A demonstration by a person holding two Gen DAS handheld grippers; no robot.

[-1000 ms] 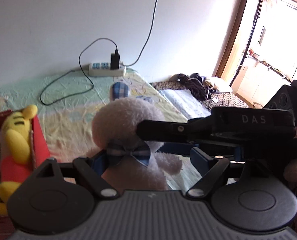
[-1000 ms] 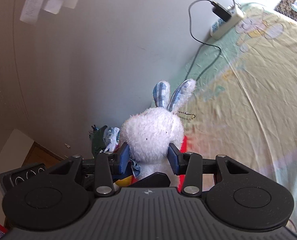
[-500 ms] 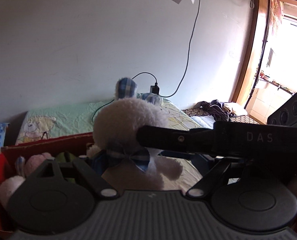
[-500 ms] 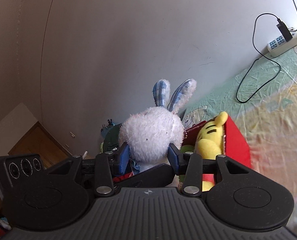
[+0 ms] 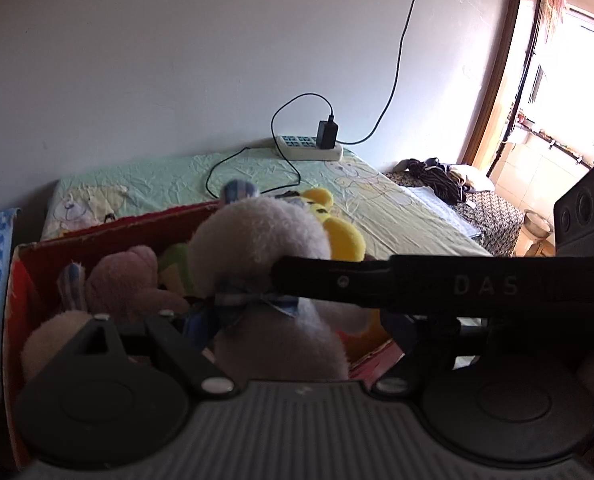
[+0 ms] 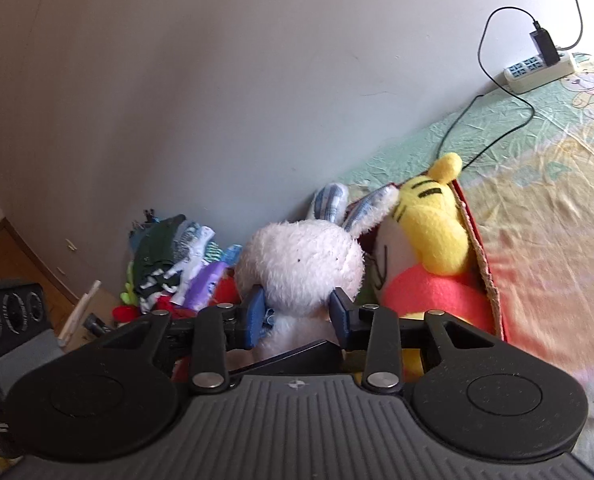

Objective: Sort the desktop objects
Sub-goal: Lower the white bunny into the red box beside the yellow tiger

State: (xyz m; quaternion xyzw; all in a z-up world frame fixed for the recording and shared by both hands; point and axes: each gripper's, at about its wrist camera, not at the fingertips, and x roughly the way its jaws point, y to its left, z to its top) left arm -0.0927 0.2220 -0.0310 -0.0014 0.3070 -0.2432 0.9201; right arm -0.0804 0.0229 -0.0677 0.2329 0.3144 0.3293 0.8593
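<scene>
Lowered since half a second ago, the white plush rabbit (image 6: 301, 264) now hangs low over the open red cardboard box (image 5: 109, 236), where earlier it was up against the bare wall. Right gripper (image 6: 299, 316) clenches the rabbit at the neck, blue pads pressed into the fur on both sides. Left gripper (image 5: 293, 328) sits with the rabbit's body between its fingers; whether it grips or merely brackets the toy I cannot tell, as the right tool's black finger crosses in front. Just right of the rabbit, inside the box, lies a yellow striped tiger plush (image 6: 429, 232); to the left, a pink plush (image 5: 125, 280). Ahead stretches a crumpled pale-green cartoon bedsheet (image 5: 337, 184), a white power strip (image 5: 309, 148) with a black charger against the grey wall (image 5: 177, 60). Left of the box, piled clothes (image 6: 173, 256)
</scene>
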